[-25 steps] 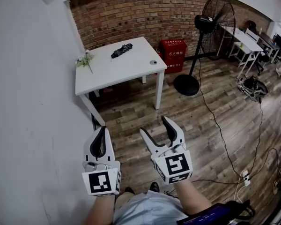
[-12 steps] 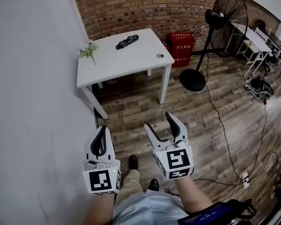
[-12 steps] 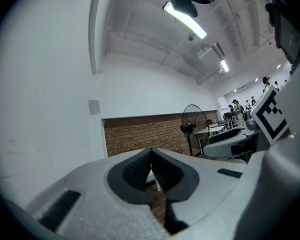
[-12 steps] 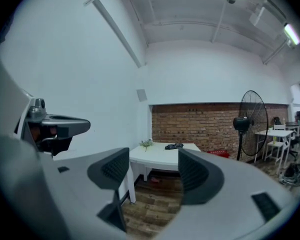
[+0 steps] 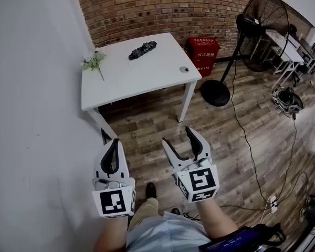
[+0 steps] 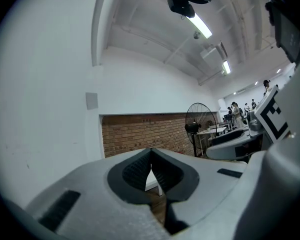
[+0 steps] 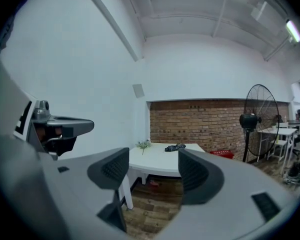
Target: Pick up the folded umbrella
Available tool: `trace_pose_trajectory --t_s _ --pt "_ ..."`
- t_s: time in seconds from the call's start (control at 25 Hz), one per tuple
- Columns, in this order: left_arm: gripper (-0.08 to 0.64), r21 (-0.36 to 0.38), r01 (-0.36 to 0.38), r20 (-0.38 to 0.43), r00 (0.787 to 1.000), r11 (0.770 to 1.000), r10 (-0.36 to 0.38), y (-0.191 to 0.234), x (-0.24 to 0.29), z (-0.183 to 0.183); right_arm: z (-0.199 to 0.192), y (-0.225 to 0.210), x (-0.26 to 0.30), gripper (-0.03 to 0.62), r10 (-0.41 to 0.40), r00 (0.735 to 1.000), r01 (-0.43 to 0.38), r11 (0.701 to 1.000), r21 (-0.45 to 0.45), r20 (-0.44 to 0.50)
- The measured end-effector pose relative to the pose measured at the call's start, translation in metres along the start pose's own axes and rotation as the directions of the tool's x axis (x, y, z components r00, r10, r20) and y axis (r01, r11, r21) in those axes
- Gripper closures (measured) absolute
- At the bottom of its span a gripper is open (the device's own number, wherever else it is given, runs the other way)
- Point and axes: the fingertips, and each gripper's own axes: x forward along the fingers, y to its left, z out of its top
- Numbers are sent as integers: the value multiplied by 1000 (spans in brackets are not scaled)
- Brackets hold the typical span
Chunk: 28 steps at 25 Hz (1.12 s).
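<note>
The folded black umbrella (image 5: pixel 142 50) lies near the far edge of a white table (image 5: pixel 142 83) that stands against the brick wall; it also shows small in the right gripper view as the umbrella (image 7: pixel 175 147). Both grippers hover over the wooden floor, well short of the table. My left gripper (image 5: pixel 114 145) is shut with its tips together and nothing between them, as the left gripper (image 6: pixel 151 159) also shows. My right gripper (image 5: pixel 177 138) stands open and empty, and the right gripper (image 7: pixel 152 171) points toward the table.
A small sprig of flowers (image 5: pixel 94 62) lies at the table's left end and a small round object (image 5: pixel 184 69) near its right edge. A red box (image 5: pixel 203 54) and a standing fan (image 5: pixel 260 30) are right of the table. A white wall runs along the left. Cables cross the floor at right.
Both grippers have moved forward toward the table, which now looks nearer and larger. A foot has stepped forward below. The jaws look unchanged.
</note>
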Motion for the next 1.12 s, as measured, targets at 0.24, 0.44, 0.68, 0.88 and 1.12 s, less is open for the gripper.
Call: trace_pose_trajectory --t_s 0.24,0.44,0.68,0.88,1.12 --pt "554 -7 35 18 999 999 -35 39 53 7 26 4 64 284 -24 999 24 1000 -12 28" --pt "554 17 46 87 995 999 -48 74 85 20 48 7 103 287 -50 997 52 998 -32 63" --pt "554 17 59 119 991 998 -61 101 120 26 64 0 136 291 -96 991 101 994 -50 89" --pt "554 14 73 123 990 997 -74 112 140 15 67 -12 156 291 -146 985 152 986 -67 95" --pt "554 10 79 111 991 997 -79 120 158 6 65 -20 174 291 -158 984 164 984 -66 87"
